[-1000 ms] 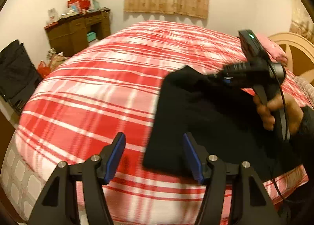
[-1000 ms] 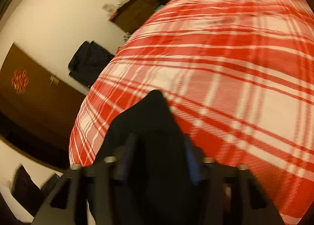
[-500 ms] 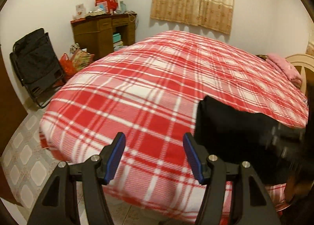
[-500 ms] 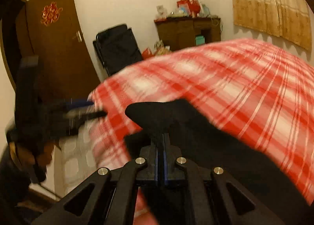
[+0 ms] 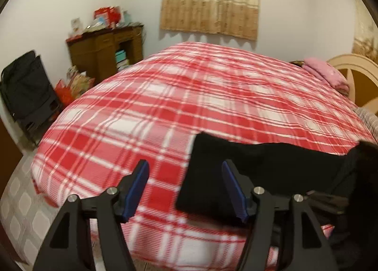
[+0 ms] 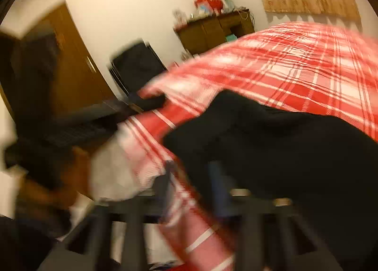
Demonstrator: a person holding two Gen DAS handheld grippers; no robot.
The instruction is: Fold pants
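Black pants (image 5: 255, 171) lie folded on the near right part of a bed with a red and white plaid cover (image 5: 189, 96). My left gripper (image 5: 185, 190) is open and empty, held above the bed's near edge just left of the pants. In the blurred right wrist view the pants (image 6: 283, 148) fill the lower right. My right gripper (image 6: 191, 188) has its fingers apart, over the left edge of the pants, with nothing between them. The left gripper (image 6: 141, 105) shows as a dark blur at the left.
A brown desk (image 5: 104, 53) with clutter stands against the far wall. A black folding chair (image 5: 26, 91) is at the left. A pink pillow (image 5: 326, 75) and a wooden headboard (image 5: 354, 75) are at the right. A brown door (image 6: 75, 67) is behind.
My right gripper was shut on a pants edge; its fingers are now apart and the pants lie on the bed. My left gripper stayed open and pulled back toward the bed's near edge.
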